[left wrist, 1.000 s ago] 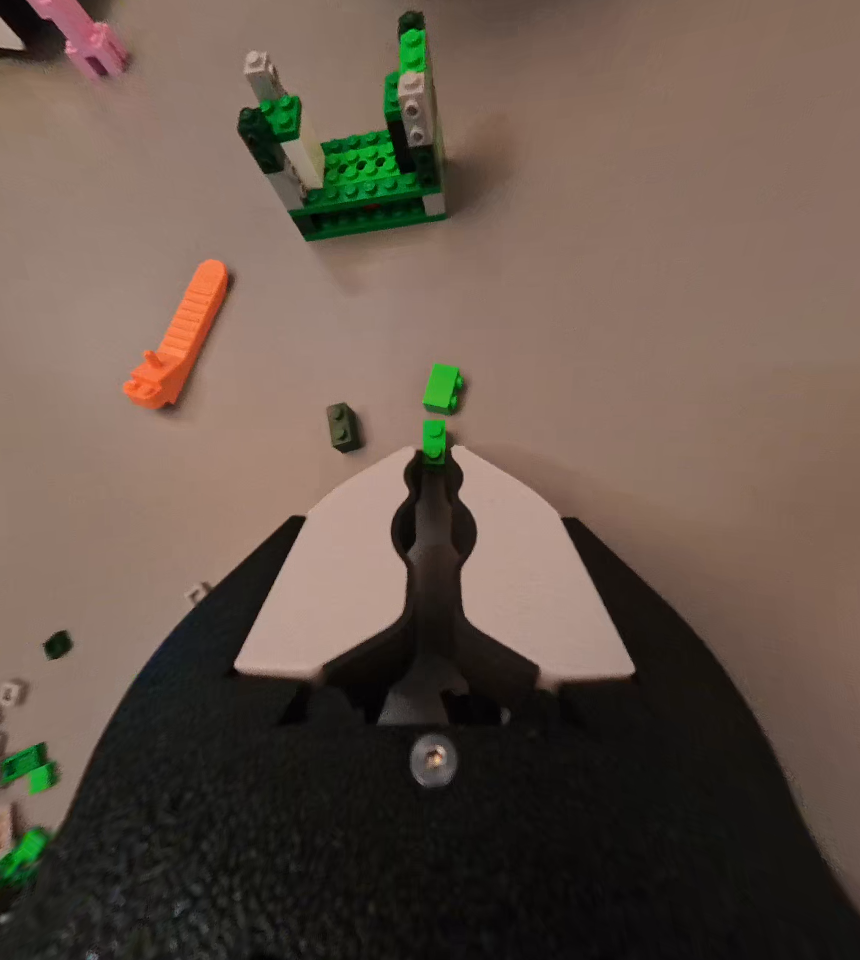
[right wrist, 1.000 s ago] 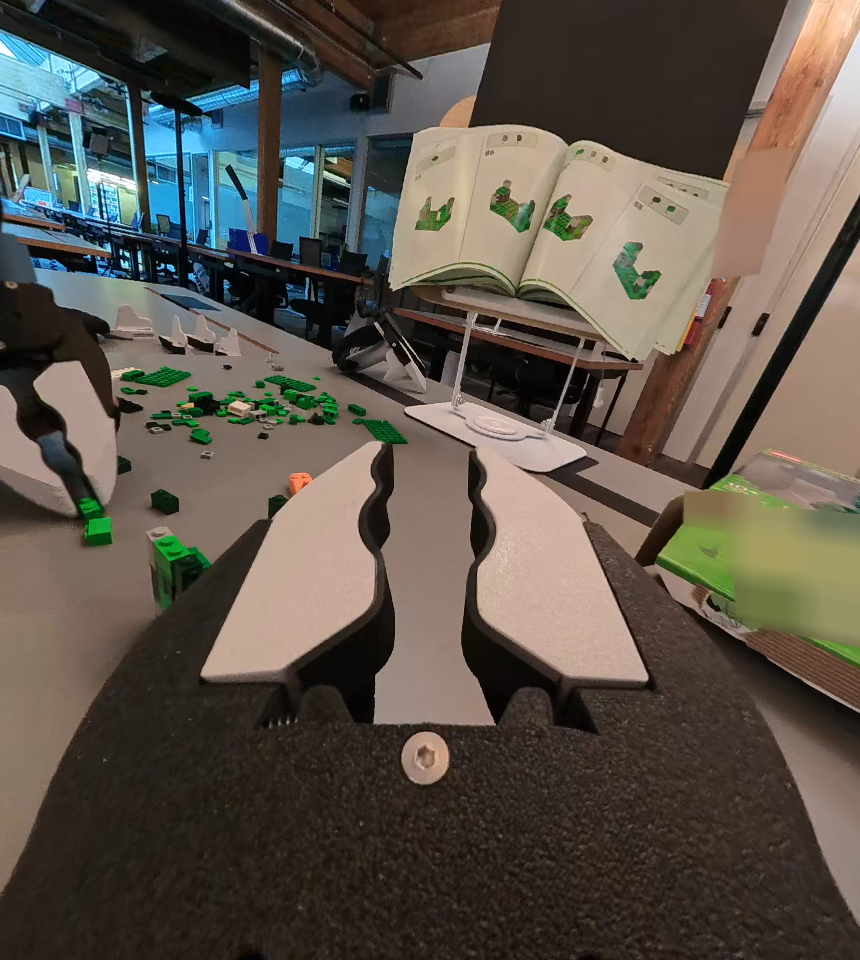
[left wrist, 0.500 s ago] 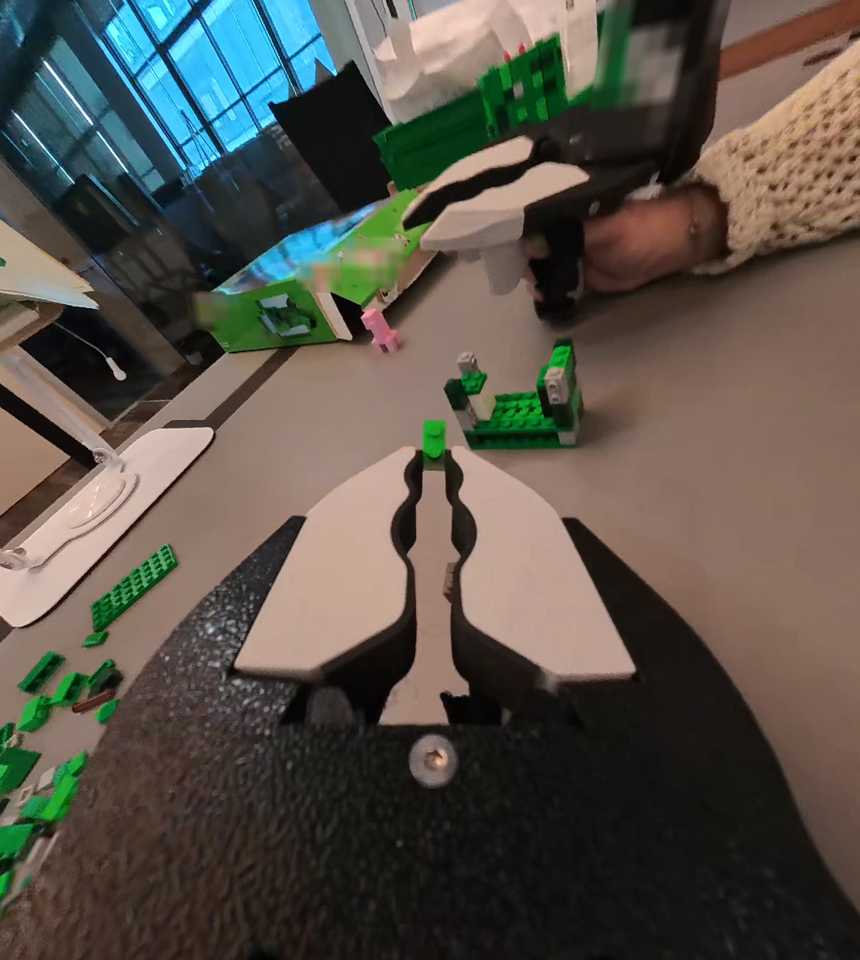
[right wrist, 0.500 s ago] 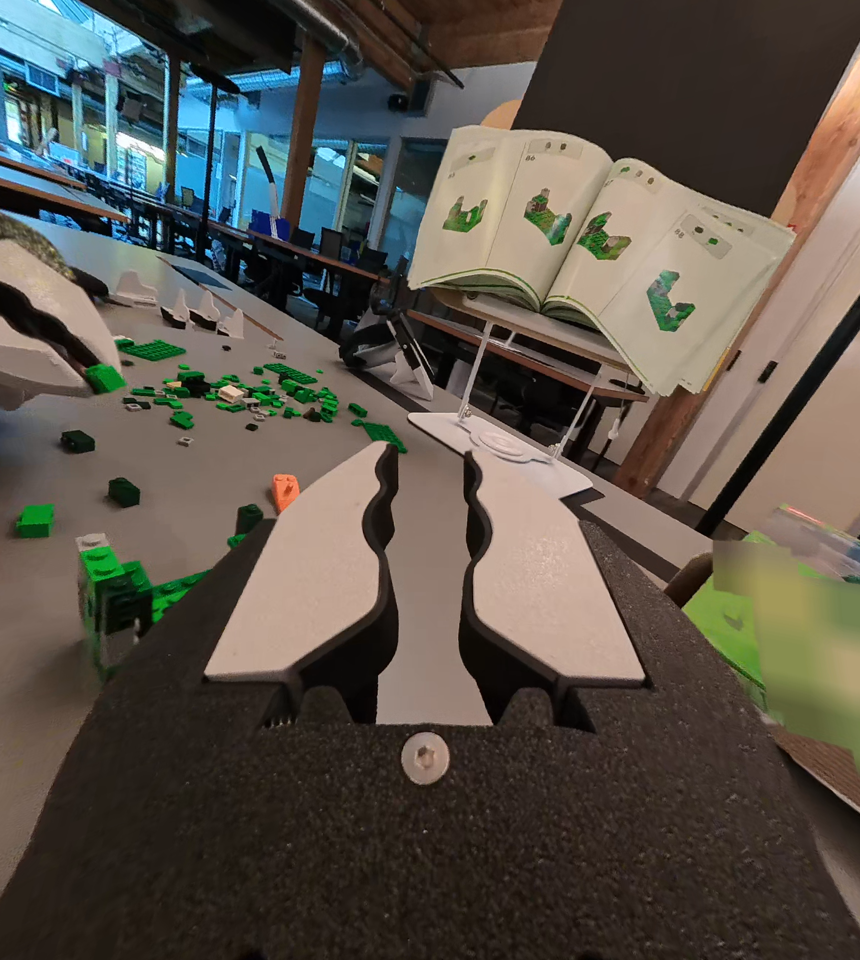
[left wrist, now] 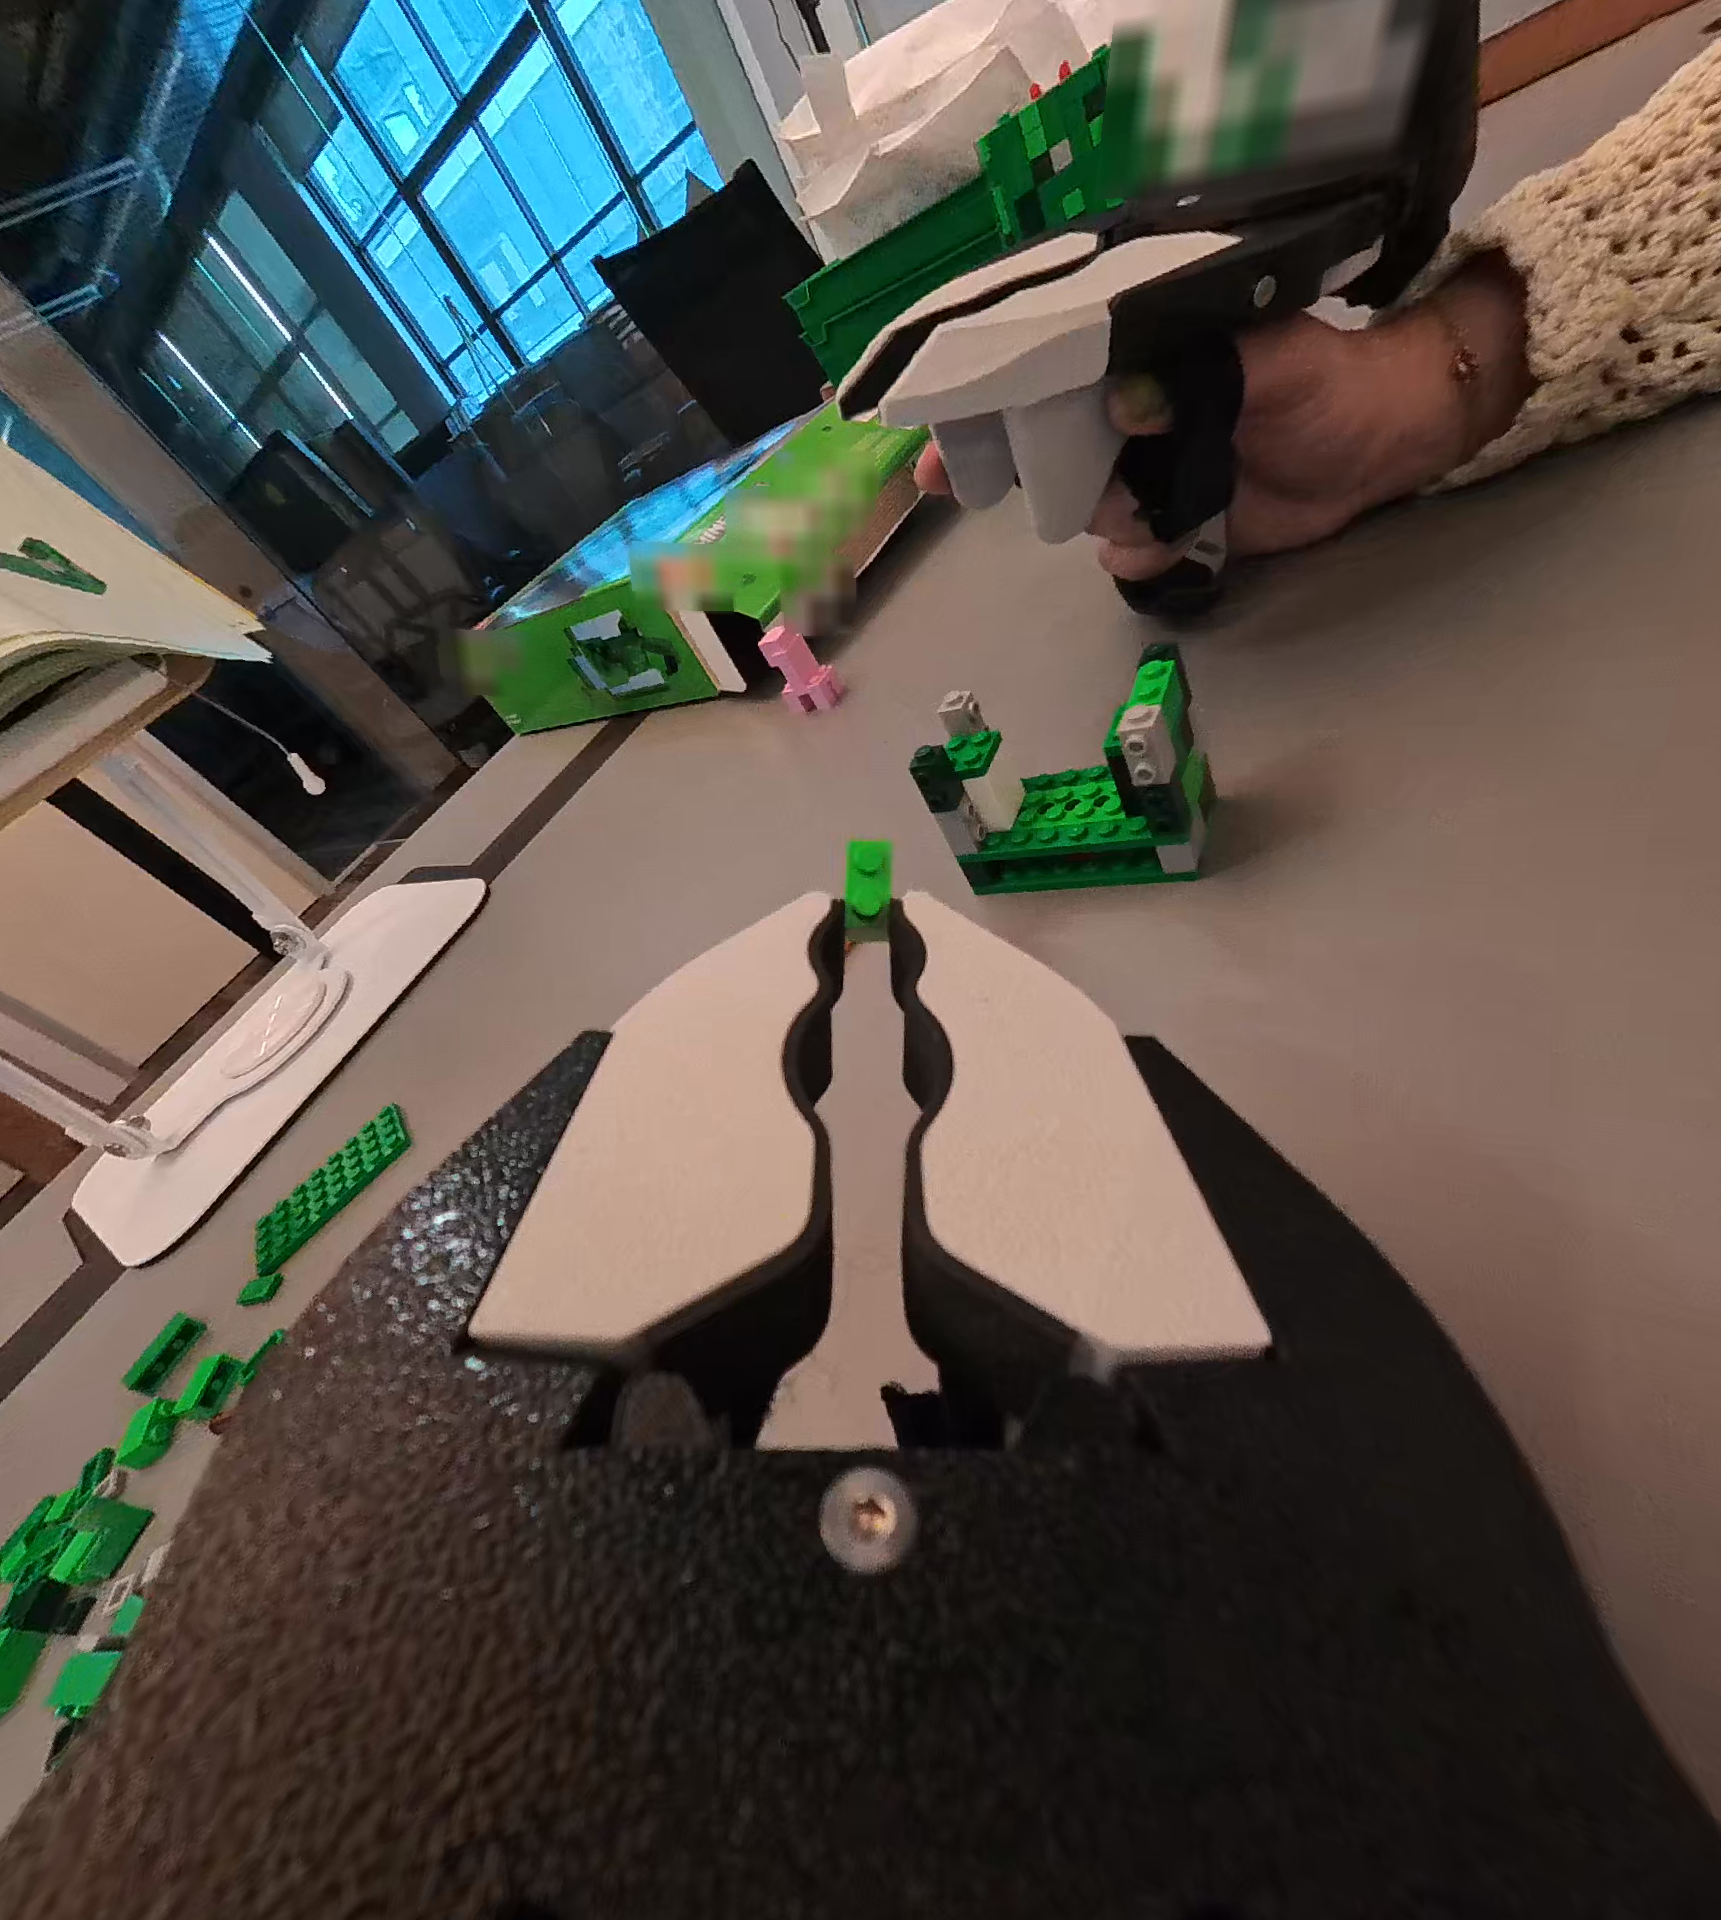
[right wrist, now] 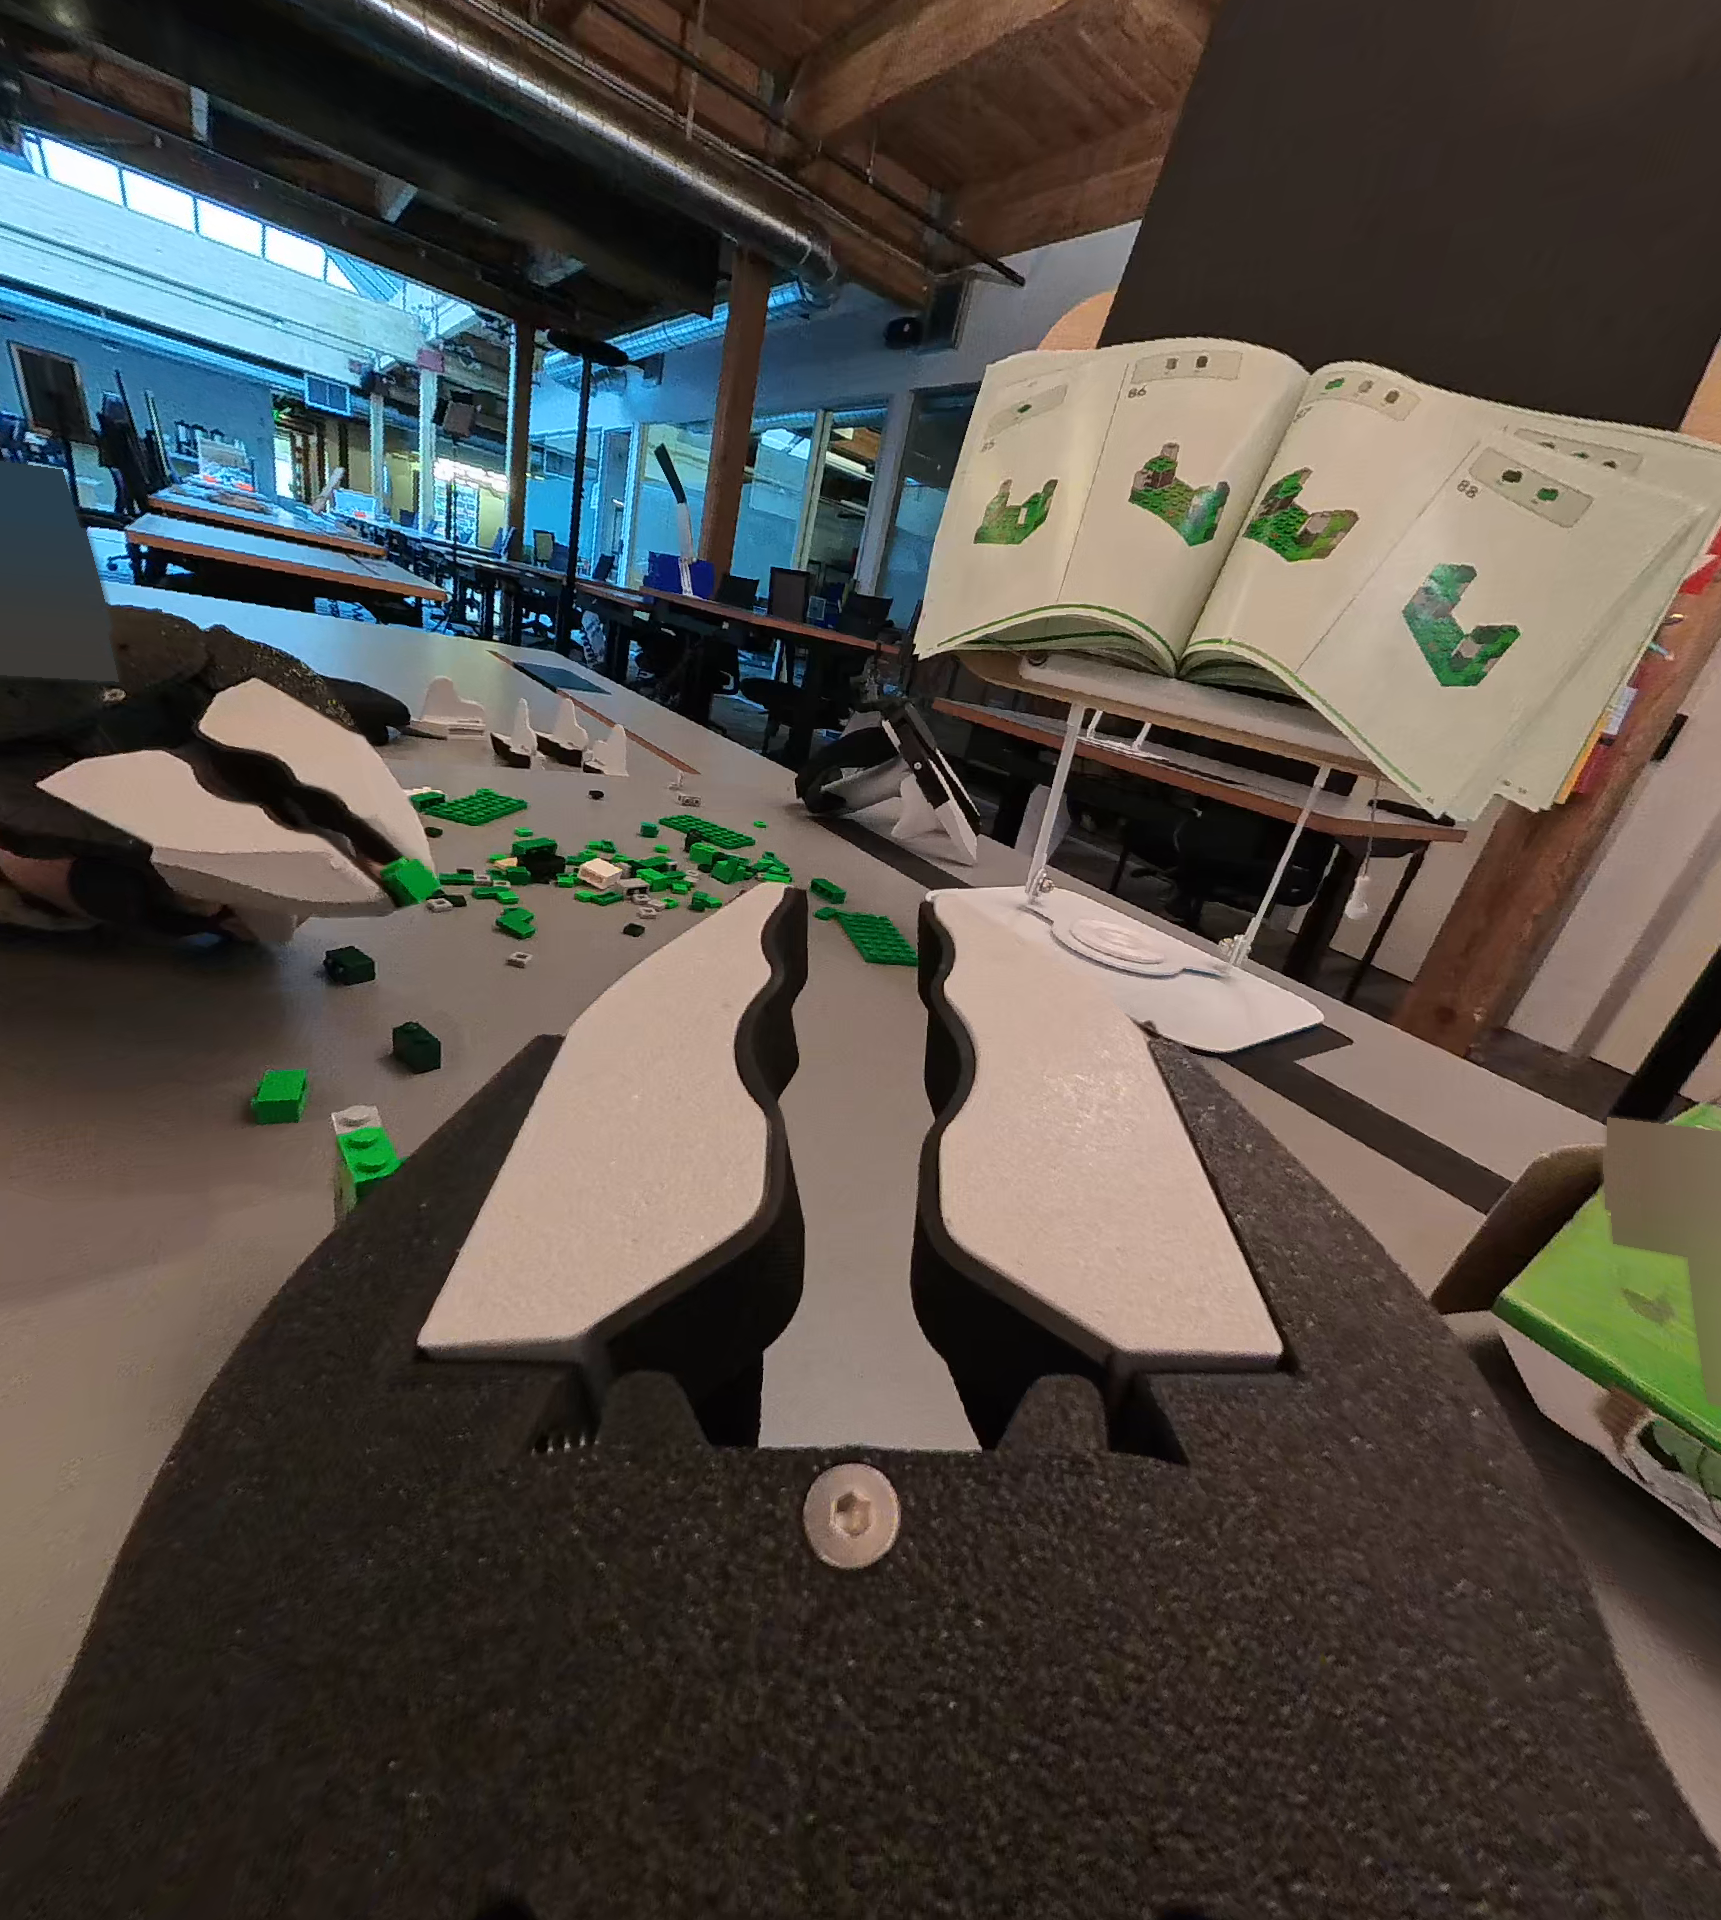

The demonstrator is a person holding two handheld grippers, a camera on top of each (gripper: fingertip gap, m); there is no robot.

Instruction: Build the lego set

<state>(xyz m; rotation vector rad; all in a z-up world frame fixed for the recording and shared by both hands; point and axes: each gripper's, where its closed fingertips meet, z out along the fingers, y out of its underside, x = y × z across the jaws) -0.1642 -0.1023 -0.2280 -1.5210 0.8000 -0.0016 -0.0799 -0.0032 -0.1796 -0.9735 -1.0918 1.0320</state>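
My left gripper (left wrist: 866, 914) is shut on a small bright green brick (left wrist: 868, 878), held above the grey table. It also shows in the right wrist view (right wrist: 397, 878) at the left, with the green brick (right wrist: 409, 881) at its tips. The green and white partial build (left wrist: 1074, 805) stands on the table ahead and to the right of the left gripper. In the right wrist view only its top corner (right wrist: 362, 1153) shows, left of the right gripper. My right gripper (right wrist: 861, 914) is open and empty; it shows in the left wrist view (left wrist: 861, 384) above the far side of the build.
Loose green bricks (right wrist: 617, 862) are scattered on the table (right wrist: 56, 1195), with separate ones (right wrist: 279, 1096) near the build. The instruction book on its stand (right wrist: 1303, 520) is at the back right. A green box (left wrist: 627, 649) and a pink piece (left wrist: 799, 675) lie beyond the build. About 15 cm separates my left fingertips from my right.
My left gripper lifted the green brick off the table and tilted from looking down to looking forward toward the build. The right gripper has shifted a little; the build now sits lower and closer in its view.
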